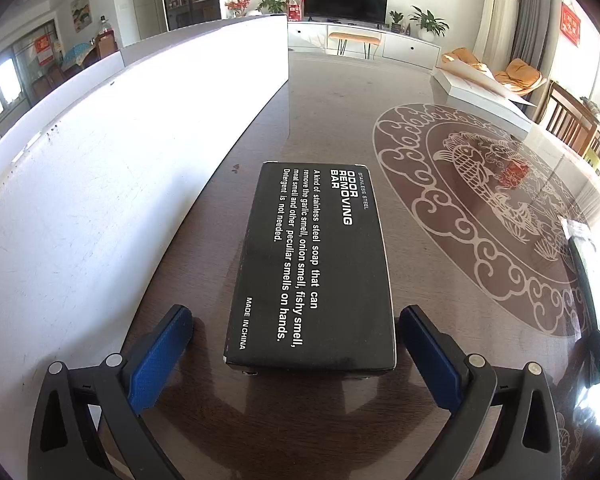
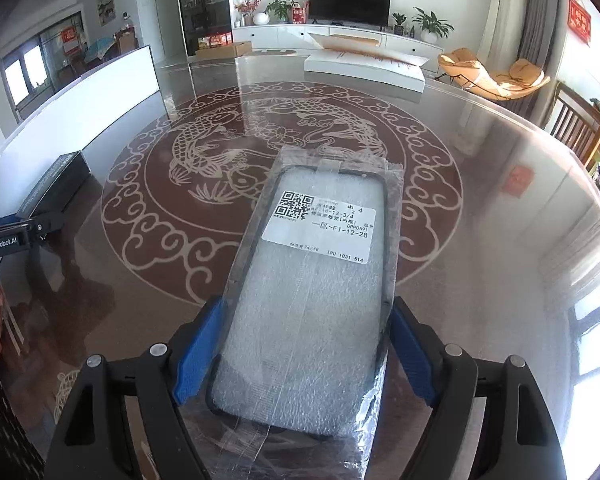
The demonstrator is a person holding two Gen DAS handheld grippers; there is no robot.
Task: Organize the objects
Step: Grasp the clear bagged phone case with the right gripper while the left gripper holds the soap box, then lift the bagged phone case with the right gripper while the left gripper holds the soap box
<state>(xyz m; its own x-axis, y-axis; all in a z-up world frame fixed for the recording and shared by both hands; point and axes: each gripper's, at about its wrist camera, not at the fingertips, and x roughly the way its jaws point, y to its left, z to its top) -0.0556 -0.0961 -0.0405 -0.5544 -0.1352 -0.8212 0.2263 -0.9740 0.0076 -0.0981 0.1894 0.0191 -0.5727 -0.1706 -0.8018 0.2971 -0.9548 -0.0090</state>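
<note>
Resting on the table (image 1: 340, 92), the black box (image 1: 310, 264) lies between the wide-open fingers of my left gripper (image 1: 296, 354), untouched beside the white board (image 1: 140, 128). My right gripper (image 2: 300, 354) seems clamped on the wrapped phone case (image 2: 312, 280).

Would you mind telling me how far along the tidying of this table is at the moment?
Nothing looks sorted yet. In hand: the right tool has its fingers against both sides of the bagged phone case, apparently gripping it. The left tool is open, its fingers apart on either side of the black soap box, which lies flat on the glass table. Left: gripping the box and placing both items.
</note>
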